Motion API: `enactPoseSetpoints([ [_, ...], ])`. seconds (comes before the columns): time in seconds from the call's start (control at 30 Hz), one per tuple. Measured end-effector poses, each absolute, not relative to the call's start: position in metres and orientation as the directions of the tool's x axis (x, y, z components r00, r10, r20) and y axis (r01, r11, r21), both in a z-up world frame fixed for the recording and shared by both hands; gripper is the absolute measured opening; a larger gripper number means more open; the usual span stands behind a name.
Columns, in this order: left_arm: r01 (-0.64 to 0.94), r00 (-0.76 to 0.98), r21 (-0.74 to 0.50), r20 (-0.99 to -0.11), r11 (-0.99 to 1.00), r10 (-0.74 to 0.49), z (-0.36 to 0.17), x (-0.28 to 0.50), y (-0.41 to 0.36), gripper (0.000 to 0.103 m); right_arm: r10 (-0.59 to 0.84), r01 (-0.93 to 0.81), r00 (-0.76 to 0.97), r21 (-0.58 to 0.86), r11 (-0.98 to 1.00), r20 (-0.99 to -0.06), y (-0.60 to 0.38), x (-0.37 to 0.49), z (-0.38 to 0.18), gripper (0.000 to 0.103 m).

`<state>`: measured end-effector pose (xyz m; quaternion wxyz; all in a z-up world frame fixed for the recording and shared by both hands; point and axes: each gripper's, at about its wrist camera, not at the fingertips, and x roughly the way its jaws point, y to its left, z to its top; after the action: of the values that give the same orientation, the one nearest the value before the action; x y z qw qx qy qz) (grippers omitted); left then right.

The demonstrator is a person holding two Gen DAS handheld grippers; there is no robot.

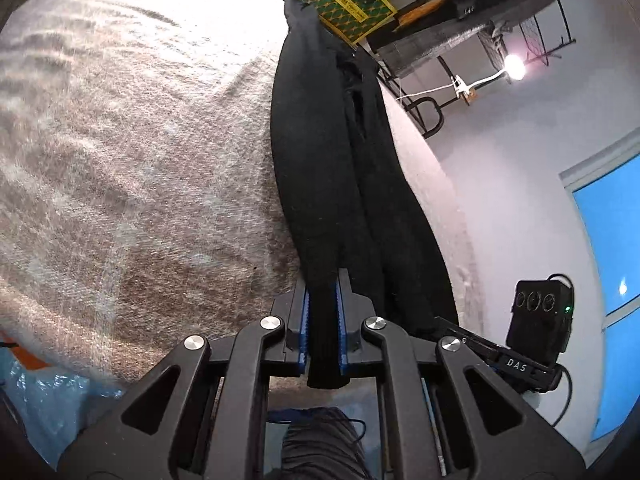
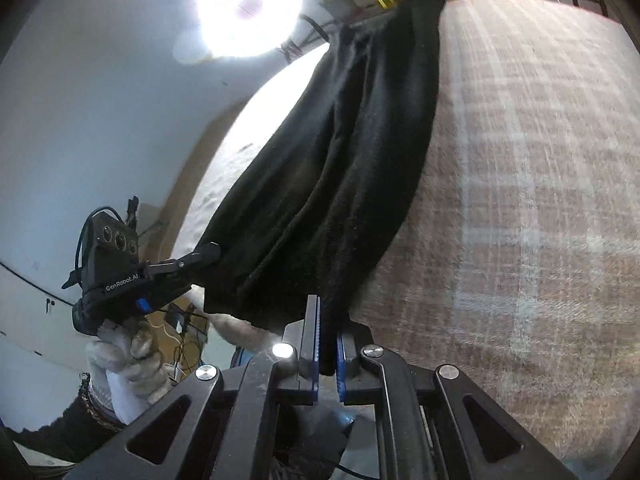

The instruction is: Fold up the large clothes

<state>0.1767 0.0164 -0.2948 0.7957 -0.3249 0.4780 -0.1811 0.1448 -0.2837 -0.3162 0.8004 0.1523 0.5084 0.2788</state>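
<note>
A black garment (image 1: 320, 152) lies stretched lengthwise along the edge of a bed covered in a pinkish-brown plaid blanket (image 1: 132, 152). My left gripper (image 1: 323, 300) is shut on one corner of its near hem, and the cloth fills the gap between the blue pads. In the right wrist view the same black garment (image 2: 332, 168) runs away from me across the plaid blanket (image 2: 520, 184). My right gripper (image 2: 328, 320) is shut on the other near corner. The near hem hangs lifted between both grippers. The left gripper (image 2: 196, 258) shows at the left there, held by a gloved hand (image 2: 128, 356).
A white wall (image 1: 504, 184) runs along the bed's side. At the bed's far end stand a yellow-and-green box (image 1: 348, 0) and a dark rack with a clip lamp (image 1: 514, 67). A bright lamp (image 2: 248, 4) glares in the right wrist view. A blue plastic bag (image 1: 44, 400) lies low left.
</note>
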Motion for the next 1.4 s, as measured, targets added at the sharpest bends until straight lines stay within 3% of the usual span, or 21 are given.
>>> enactPoseSetpoints([
  [0.2, -0.1, 0.435, -0.657, -0.705, 0.748, -0.561, -0.319, 0.18, 0.013, 0.009, 0.522, -0.263, 0.294, 0.457, 0.85, -0.801, -0.277, 0.148, -0.342, 0.003],
  [0.73, -0.121, 0.473, -0.704, -0.661, 0.7, -0.583, -0.256, 0.185, 0.008, 0.009, 0.596, -0.257, 0.367, 0.538, 0.803, -0.714, -0.326, 0.151, -0.292, 0.003],
  [0.97, -0.133, 0.447, -0.724, -0.653, 0.677, -0.611, -0.249, 0.223, 0.009, 0.009, 0.613, -0.24, 0.379, 0.566, 0.788, -0.693, -0.324, 0.165, -0.278, 0.003],
  [1.4, -0.152, 0.441, -0.725, -0.658, 0.672, -0.61, -0.249, 0.34, 0.008, 0.009, 0.563, -0.189, 0.421, 0.539, 0.821, -0.711, -0.305, 0.282, -0.251, 0.003],
])
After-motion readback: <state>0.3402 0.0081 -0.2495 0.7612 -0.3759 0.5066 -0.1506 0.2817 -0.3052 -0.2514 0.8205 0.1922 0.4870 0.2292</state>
